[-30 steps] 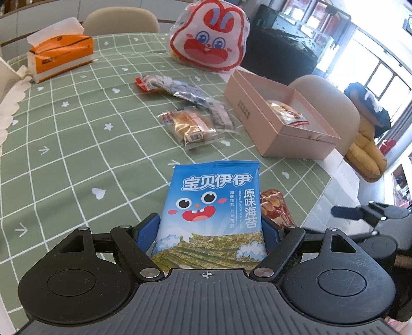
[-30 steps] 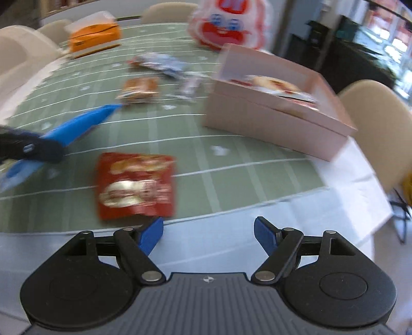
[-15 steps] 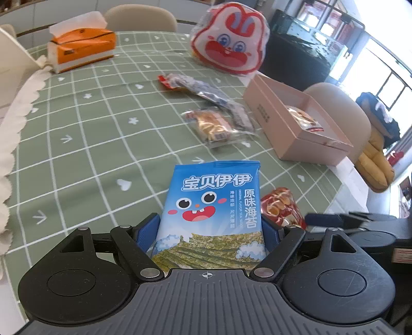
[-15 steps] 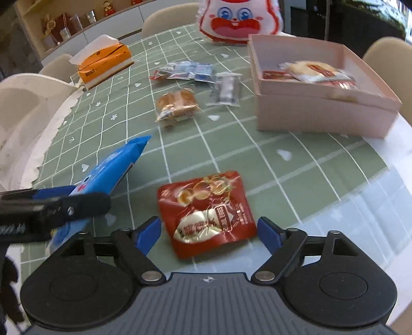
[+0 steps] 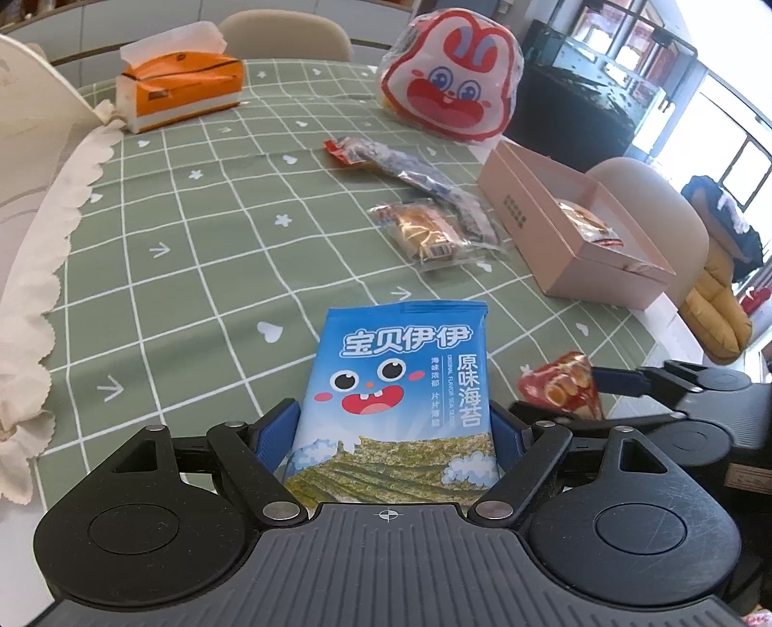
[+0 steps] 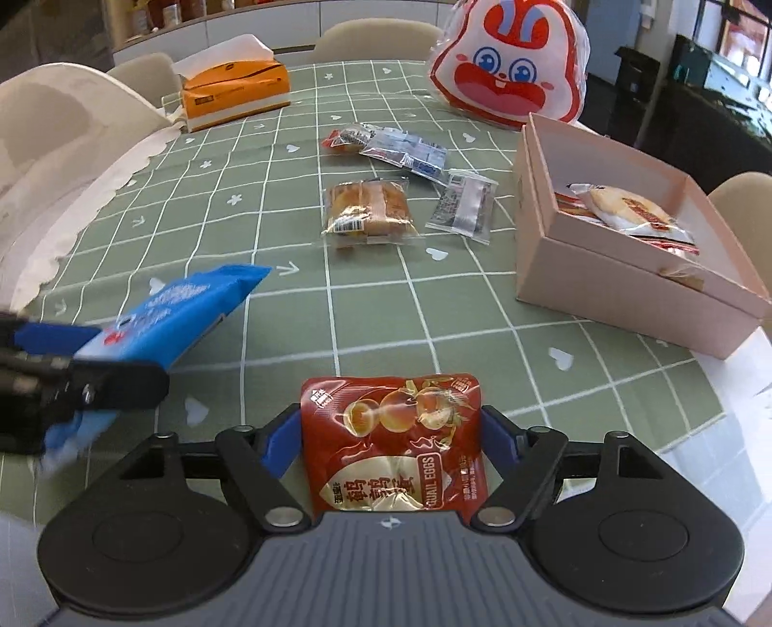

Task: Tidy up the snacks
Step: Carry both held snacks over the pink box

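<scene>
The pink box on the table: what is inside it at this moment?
Inside the pink box lies a white round snack packet on top of red packets. What lies beneath them, and near the front wall, is hidden.

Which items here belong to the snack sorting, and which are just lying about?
Job: blue seaweed pack in left gripper; red quail egg pack, right gripper closing on it; bread packet; sachets; pink box.
Bystanders: tissue box; rabbit bag; chairs.
</scene>
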The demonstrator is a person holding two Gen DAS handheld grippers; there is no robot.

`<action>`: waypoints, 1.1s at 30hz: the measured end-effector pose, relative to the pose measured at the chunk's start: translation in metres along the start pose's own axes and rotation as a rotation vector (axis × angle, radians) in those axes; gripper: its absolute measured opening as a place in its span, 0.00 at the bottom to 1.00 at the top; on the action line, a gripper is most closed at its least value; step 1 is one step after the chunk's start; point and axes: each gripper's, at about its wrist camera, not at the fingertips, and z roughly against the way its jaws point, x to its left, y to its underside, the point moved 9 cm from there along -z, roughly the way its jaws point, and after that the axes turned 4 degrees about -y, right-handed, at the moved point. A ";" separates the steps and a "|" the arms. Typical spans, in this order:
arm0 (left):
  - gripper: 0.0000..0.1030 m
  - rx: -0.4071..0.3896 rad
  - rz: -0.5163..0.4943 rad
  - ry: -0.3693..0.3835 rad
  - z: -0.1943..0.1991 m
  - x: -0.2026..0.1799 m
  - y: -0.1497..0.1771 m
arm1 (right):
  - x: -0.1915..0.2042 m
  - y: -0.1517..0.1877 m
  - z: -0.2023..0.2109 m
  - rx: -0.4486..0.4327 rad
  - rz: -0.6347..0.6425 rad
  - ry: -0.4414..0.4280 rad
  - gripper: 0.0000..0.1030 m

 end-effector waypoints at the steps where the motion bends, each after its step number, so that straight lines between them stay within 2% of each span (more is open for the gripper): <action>1: 0.83 0.000 -0.008 0.002 0.000 -0.003 -0.001 | -0.003 0.001 0.004 -0.003 -0.003 0.001 0.75; 6: 0.83 0.017 -0.072 0.037 0.002 -0.032 0.000 | -0.033 0.004 0.031 -0.029 -0.045 0.040 0.75; 11: 0.83 0.022 -0.178 0.109 0.007 -0.085 -0.009 | -0.076 -0.003 0.066 -0.090 -0.099 0.098 0.75; 15: 0.83 -0.018 -0.270 0.166 0.015 -0.138 -0.036 | -0.117 -0.025 0.105 -0.177 -0.109 0.144 0.75; 19: 0.83 -0.087 -0.334 0.204 0.020 -0.188 -0.074 | -0.160 -0.064 0.148 -0.297 -0.101 0.188 0.75; 22: 0.83 -0.148 -0.311 0.236 0.020 -0.213 -0.110 | -0.189 -0.097 0.173 -0.389 -0.093 0.198 0.75; 25: 0.83 -0.217 -0.244 0.260 0.009 -0.227 -0.157 | -0.214 -0.127 0.184 -0.450 -0.094 0.182 0.75; 28: 0.84 -0.209 -0.143 0.315 -0.020 -0.237 -0.193 | -0.236 -0.149 0.176 -0.471 -0.072 0.156 0.75; 30: 0.84 -0.206 -0.093 0.295 -0.049 -0.241 -0.206 | -0.248 -0.159 0.165 -0.464 -0.056 0.133 0.75; 33: 0.84 -0.165 -0.092 0.200 -0.102 -0.248 -0.204 | -0.266 -0.166 0.141 -0.427 -0.052 0.082 0.75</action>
